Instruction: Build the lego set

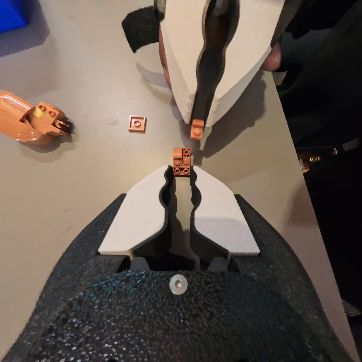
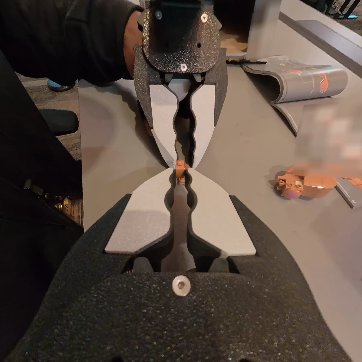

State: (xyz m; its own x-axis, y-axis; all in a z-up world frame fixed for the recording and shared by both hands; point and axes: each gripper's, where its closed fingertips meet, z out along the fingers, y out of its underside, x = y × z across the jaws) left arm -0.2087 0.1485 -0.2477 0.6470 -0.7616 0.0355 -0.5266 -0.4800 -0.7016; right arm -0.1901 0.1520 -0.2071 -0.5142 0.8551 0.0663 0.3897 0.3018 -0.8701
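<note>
Left tongs (image 1: pixel 181 170) pinch brick cluster (image 1: pixel 181 163); right tongs (image 1: pixel 197 123) pinch small piece (image 1: pixel 196 131) just beyond; joining step; next: align studs, press together.

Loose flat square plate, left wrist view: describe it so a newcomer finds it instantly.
Start at the big orange curved assembly at the table's left edge. Right of it, the flat square plate lies alone on the surface. Unlike the pieces in the fingers, nothing holds it, and it has one centre stud.
</note>
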